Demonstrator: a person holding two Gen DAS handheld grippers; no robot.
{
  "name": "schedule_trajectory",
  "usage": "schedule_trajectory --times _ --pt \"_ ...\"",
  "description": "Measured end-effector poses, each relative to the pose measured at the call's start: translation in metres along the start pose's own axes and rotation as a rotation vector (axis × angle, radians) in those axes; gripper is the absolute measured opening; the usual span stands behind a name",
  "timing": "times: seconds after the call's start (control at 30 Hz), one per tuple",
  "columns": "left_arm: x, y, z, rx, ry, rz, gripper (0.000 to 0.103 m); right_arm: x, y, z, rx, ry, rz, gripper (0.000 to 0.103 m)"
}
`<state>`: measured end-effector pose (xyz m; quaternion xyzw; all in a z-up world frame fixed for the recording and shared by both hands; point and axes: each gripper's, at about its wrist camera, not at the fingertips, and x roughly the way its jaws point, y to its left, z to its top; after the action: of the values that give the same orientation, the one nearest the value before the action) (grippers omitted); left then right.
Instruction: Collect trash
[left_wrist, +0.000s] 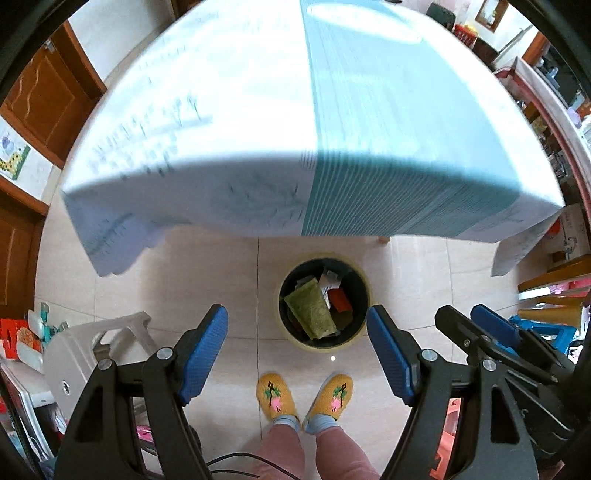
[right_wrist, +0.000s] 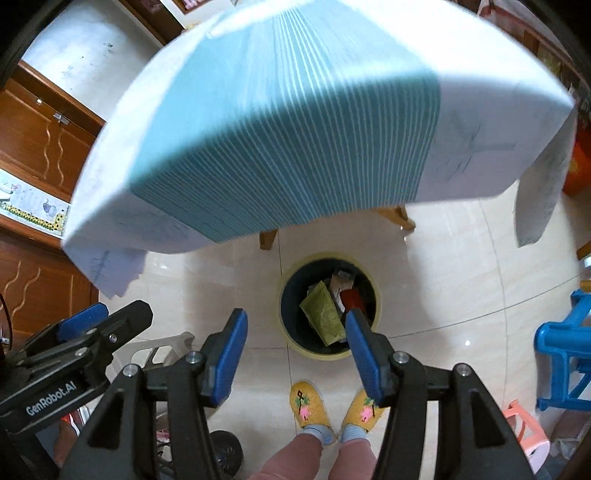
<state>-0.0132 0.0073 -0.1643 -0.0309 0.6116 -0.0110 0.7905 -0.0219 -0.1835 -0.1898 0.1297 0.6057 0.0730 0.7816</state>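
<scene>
Tiled floor carries the trash bin (left_wrist: 324, 301) just before the bench (left_wrist: 258, 129), directly below and ahead of both tongs. Left tongs (left_wrist: 297, 354) stand wide and empty. Right tongs (right_wrist: 295, 356) likewise empty, sit slightly nearer the bin, which holds wrappers.

Tiled room with a cloth-draped desk

A pale glossy tile floor (left_wrist: 207, 280) runs under a desk (right_wrist: 400, 216) with wooden legs, draped in a white and blue-striped tablecloth (left_wrist: 369, 129). Brown wooden doors (right_wrist: 44, 140) stand far left; a blue plastic stool (right_wrist: 565, 354) sits right.
</scene>
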Motion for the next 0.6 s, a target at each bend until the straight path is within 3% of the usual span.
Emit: schedule_trajectory --times 0.1,0.33,0.6 --pt "-0.031 -0.003 0.006 -0.002 -0.037 -0.002 0.076 -0.029 0.007 0.007 -0.017 -0.025 -0.006 0.065" --pt "-0.092 -0.012 0.016 -0.002 -0.115 0.008 0.076 -0.097 0.021 0.025 -0.041 -0.109 -0.016 0.065" --pt "-0.133 -0.022 0.016 -0.004 -0.199 0.02 0.076 -0.144 0.031 0.039 -0.078 -0.188 -0.021 0.065"
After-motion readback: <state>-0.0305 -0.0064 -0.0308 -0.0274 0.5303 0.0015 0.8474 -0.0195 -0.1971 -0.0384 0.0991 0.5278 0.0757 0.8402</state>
